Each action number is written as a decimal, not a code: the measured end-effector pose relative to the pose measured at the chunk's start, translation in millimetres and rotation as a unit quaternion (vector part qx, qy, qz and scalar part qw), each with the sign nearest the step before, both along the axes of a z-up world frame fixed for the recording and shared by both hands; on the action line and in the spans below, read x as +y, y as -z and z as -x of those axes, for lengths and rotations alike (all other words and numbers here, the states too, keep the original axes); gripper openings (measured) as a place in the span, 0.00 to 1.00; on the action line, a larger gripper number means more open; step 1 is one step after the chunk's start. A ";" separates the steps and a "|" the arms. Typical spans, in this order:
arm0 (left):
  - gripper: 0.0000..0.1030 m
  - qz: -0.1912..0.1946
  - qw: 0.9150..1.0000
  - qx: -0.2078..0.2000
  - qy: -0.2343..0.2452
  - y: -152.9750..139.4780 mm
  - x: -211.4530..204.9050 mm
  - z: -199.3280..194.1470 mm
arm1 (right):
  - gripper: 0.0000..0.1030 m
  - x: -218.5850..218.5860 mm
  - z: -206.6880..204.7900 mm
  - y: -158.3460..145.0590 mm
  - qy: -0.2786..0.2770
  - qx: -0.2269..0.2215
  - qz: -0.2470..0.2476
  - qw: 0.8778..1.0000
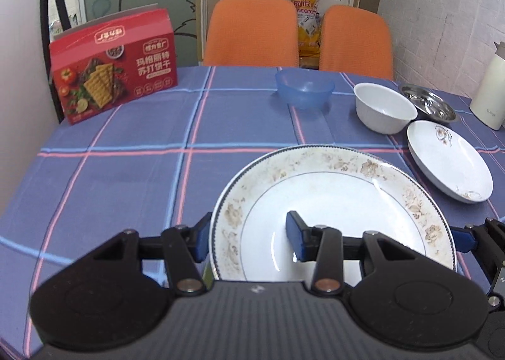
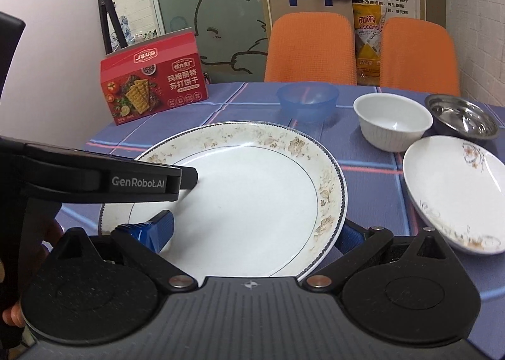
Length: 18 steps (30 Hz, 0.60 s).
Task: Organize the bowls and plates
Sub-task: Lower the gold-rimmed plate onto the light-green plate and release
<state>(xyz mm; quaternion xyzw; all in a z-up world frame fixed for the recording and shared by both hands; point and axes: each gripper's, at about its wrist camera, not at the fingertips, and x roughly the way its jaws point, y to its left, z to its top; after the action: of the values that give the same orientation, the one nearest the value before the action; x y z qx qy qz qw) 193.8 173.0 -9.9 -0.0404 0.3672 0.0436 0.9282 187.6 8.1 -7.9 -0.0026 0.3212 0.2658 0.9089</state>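
Straddling the near rim of the large floral plate (image 1: 331,202), the left gripper (image 1: 249,240) has one blue pad outside the plate's left edge and the other over its white centre; the jaws bracket that side of the plate, but whether they press it cannot be told. The right gripper (image 2: 255,230) is set the same way on the opposite side, one pad over the white centre and the other just beyond the right edge, and again a firm clamp cannot be confirmed. Whether the plate is lifted or resting on the checked tablecloth (image 1: 126,170) is unclear. To its right lies a smaller shallow plate (image 2: 454,192), apart from it; behind that stand a white bowl (image 2: 391,126) and a steel bowl (image 2: 460,117) side by side, with a blue plastic bowl (image 2: 306,101) alone farther back. A red cracker box (image 2: 154,88) stands at the far left. Nothing is stacked yet, so the organizing looks barely begun: plates probably need nesting together, and three bowls remain to be gathered.
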 end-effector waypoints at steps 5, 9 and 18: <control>0.43 0.002 1.000 0.013 0.001 17.7 1.3 15.5 | 0.89 5.1 34.0 12.4 -0.004 0.007 0.019 1.000; 0.42 0.023 0.999 0.021 0.011 25.9 5.4 11.6 | 0.89 7.0 33.1 19.1 0.004 0.010 0.022 1.000; 0.72 0.004 0.999 -0.045 0.001 1.8 11.6 22.6 | 0.87 -2.6 25.7 28.0 0.002 0.007 0.034 0.999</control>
<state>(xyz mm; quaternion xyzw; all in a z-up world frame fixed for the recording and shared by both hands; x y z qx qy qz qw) 171.2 184.6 -11.7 -0.0458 0.3252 0.0391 0.9437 161.9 5.5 -35.9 -0.0311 0.3365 0.2533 0.9064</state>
